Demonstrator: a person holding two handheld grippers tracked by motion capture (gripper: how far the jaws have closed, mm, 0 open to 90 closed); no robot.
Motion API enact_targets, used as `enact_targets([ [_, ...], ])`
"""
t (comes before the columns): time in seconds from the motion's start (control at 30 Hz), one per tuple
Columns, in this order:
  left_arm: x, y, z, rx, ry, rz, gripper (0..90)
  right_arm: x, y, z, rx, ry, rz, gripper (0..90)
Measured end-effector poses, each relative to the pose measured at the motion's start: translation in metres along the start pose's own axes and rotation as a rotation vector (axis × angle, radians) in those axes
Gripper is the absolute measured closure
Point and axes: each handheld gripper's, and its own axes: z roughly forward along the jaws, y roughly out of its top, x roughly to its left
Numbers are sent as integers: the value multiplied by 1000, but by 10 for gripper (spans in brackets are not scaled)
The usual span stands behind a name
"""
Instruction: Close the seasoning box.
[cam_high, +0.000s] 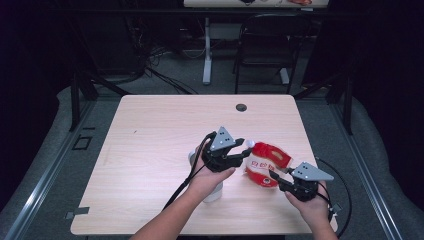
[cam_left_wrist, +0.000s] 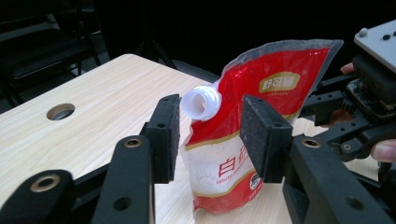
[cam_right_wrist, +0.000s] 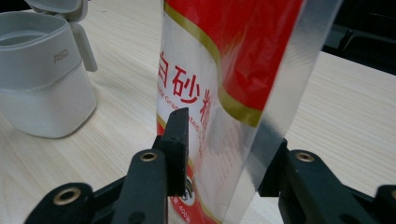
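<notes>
2 grippers, 1 red-and-white pouch, 1 white container, all on 1 table. The pouch stands upright near the table's right front. Left gripper gapes around the white spout, pads not touching. Right gripper pinches the pouch's clear edge.

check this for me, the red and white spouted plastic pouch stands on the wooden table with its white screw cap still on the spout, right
Not quite: the spout is uncapped. The left gripper view shows its white threaded mouth open, with the left gripper jaws standing apart on either side of it. The rest holds: the red and white plastic pouch stands on the wooden table, and the right gripper grips its edge.
</notes>
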Motion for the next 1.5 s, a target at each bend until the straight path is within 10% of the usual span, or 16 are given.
enact_targets([
  [0.73, 13, -4, -46, -12, 21, -51, 591, -3, 0, -9, -27, -21, 27, 514],
  [1.5, 53, -24, -121, -18, 164, -100, 556, -1, 0, -7, -7, -22, 29, 486],
])
